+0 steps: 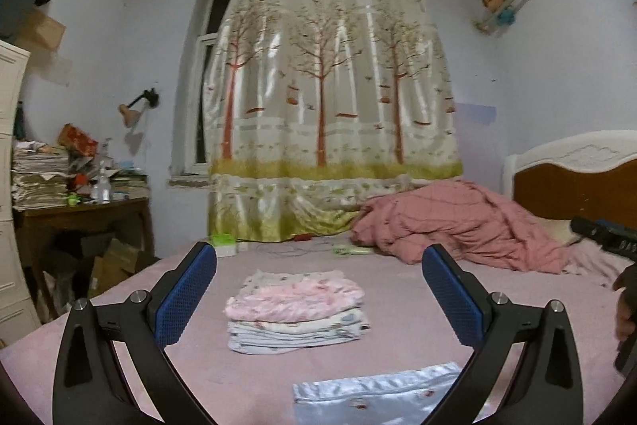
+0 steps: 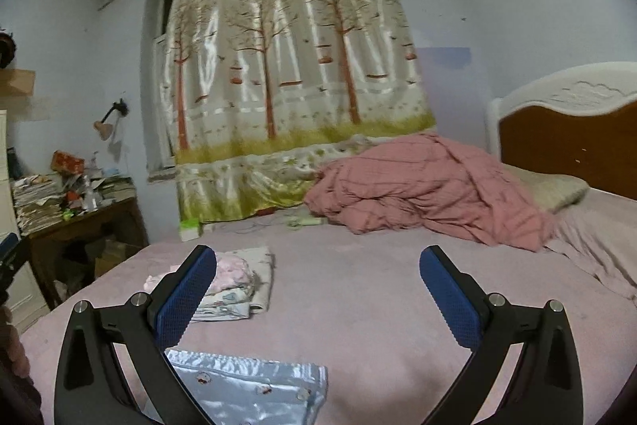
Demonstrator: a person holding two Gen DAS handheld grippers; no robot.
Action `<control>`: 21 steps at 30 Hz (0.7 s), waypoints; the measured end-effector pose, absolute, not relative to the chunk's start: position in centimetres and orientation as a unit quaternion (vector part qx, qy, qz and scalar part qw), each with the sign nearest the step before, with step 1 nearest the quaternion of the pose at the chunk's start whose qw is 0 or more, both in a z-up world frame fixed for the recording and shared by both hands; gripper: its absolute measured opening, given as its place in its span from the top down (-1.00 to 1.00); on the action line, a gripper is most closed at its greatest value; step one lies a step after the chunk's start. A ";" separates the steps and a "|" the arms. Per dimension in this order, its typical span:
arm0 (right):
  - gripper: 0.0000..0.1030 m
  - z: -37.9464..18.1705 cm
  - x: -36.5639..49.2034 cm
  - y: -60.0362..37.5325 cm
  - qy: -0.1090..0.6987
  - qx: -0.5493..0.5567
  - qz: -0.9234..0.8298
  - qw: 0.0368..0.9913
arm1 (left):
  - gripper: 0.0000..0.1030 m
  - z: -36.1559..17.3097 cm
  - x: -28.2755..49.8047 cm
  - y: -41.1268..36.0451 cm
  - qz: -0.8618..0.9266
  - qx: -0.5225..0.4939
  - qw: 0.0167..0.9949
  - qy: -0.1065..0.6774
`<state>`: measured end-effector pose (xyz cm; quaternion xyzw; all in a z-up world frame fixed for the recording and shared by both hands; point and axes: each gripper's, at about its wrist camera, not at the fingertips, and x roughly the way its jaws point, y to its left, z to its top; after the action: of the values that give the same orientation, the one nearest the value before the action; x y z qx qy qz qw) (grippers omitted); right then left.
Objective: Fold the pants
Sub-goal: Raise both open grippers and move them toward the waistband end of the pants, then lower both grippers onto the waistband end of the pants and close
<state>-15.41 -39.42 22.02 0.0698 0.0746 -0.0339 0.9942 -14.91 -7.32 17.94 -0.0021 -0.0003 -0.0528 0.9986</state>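
Note:
Shiny pale blue pants [image 1: 374,395] with small prints lie flat on the pink bed, at the bottom of the left wrist view, below and between the fingers. They also show in the right wrist view [image 2: 247,389], at lower left, partly under the left finger. My left gripper [image 1: 318,289] is open and empty above the bed. My right gripper [image 2: 318,289] is open and empty too. A stack of folded clothes [image 1: 296,313], pink on top, sits just beyond the pants; it shows in the right wrist view [image 2: 239,285] behind the left finger.
A rumpled pink quilt [image 1: 458,222] lies at the back right by the headboard [image 1: 577,182]. A tree-print curtain [image 1: 330,106] hangs behind the bed. A cluttered wooden desk [image 1: 79,210] stands at left. Small items [image 1: 225,243] lie at the bed's far edge.

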 end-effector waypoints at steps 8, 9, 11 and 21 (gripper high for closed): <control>-0.99 15.9 -8.9 -40.7 0.104 0.141 0.013 0.985 | -0.99 12.8 -8.5 -5.2 -0.046 -0.026 0.997 0.059; -0.99 14.6 -7.8 -40.7 0.117 0.137 0.006 0.984 | -0.99 12.0 -7.8 -5.3 -0.043 -0.023 0.996 0.069; -0.99 12.8 -6.0 -40.4 0.143 0.129 -0.006 0.981 | -0.99 10.5 -6.3 -5.1 -0.031 -0.017 0.995 0.088; -0.98 4.3 0.1 -40.2 0.290 0.165 0.055 0.941 | -0.99 4.2 0.6 -3.6 -0.115 -0.076 0.961 0.240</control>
<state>0.12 -40.20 4.29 0.1652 0.2900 0.0553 0.9410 0.55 -3.59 4.17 -0.0757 0.2403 -0.1152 0.9609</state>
